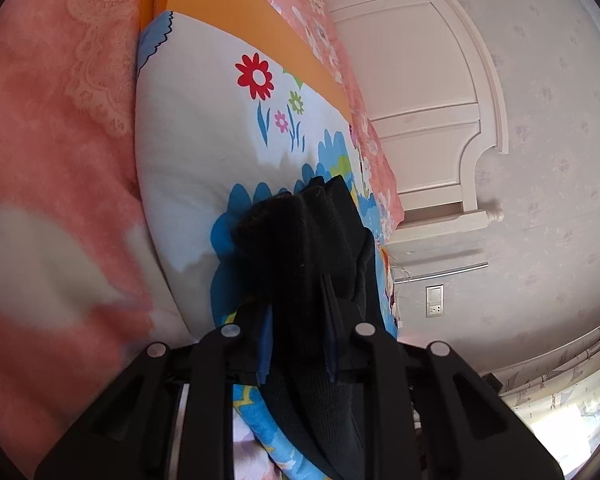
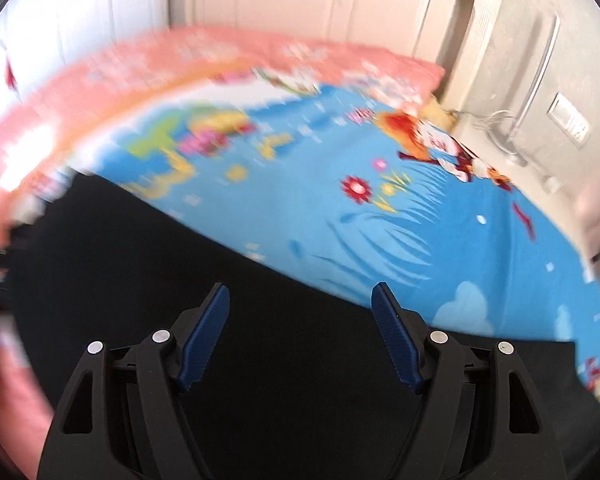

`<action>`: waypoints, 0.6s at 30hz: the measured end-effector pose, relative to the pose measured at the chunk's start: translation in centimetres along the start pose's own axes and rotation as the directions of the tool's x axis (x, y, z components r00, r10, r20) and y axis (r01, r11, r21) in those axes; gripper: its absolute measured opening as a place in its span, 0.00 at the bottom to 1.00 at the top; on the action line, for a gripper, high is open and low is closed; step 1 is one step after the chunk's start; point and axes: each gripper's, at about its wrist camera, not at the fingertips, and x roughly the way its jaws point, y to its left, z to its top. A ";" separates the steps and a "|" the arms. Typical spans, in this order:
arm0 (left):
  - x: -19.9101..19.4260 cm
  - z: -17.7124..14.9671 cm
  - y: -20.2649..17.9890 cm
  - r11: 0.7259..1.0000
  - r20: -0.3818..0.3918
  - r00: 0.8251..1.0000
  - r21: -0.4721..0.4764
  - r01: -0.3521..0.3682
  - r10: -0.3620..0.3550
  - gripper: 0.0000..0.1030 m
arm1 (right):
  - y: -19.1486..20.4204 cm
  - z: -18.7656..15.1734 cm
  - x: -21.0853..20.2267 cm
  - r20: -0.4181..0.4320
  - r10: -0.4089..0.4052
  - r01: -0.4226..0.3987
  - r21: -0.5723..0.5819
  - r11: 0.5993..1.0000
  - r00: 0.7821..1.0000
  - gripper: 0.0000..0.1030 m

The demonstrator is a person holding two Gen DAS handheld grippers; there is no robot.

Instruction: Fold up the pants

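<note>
Left gripper (image 1: 300,312) pinches a bunched edge of the black pants (image 2: 148,280), anchoring it, while the right gripper (image 2: 300,300) hovers wide open and empty above the cloth spread on the cartoon-print bedsheet (image 2: 440,240), presumably seeking a second hold.

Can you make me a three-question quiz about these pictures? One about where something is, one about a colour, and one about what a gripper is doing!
1. Where do the pants lie?
A. on a blue cartoon bedsheet
B. on a wooden floor
C. on a chair

2. What colour is the big flower on the white part of the bedsheet?
A. purple
B. red
C. black

3. How is the right hand-held gripper?
A. shut on the pants
B. shut on a pillow
C. open, holding nothing

Answers:
1 A: the black pants spread over the bedsheet.
2 B: the flower has red petals.
3 C: the right hand-held gripper has its blue fingers wide apart above the pants, while the left hand-held gripper pinches bunched pants.
</note>
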 end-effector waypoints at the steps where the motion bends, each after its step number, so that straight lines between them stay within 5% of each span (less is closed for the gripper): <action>1: 0.0 0.0 0.0 1.000 0.000 1.000 0.000 -0.001 0.001 0.20 | 0.0 -0.1 1.3 -0.044 -0.016 0.015 -0.015 1.000 0.999 0.68; 5: -0.1 0.1 -0.5 1.000 0.009 1.000 0.023 -0.014 0.014 0.32 | -0.3 -0.5 1.6 -0.005 -0.017 0.017 -0.010 1.000 1.000 0.72; 12: -0.2 0.3 -2.3 0.993 0.027 0.997 0.096 -0.074 0.072 0.15 | -2.4 -2.8 -1.6 0.034 0.123 -0.126 0.130 0.983 0.992 0.74; 16: -1.0 -0.5 -5.4 0.969 0.070 0.988 0.198 -0.150 0.138 0.13 | -0.5 -4.9 -1.2 0.000 0.035 -0.035 0.013 0.999 0.999 0.76; 18: -1.6 -1.5 -8.2 0.932 0.113 0.976 0.294 -0.211 0.185 0.12 | -0.8 -5.1 -0.6 -0.002 0.038 -0.038 0.044 0.998 0.999 0.83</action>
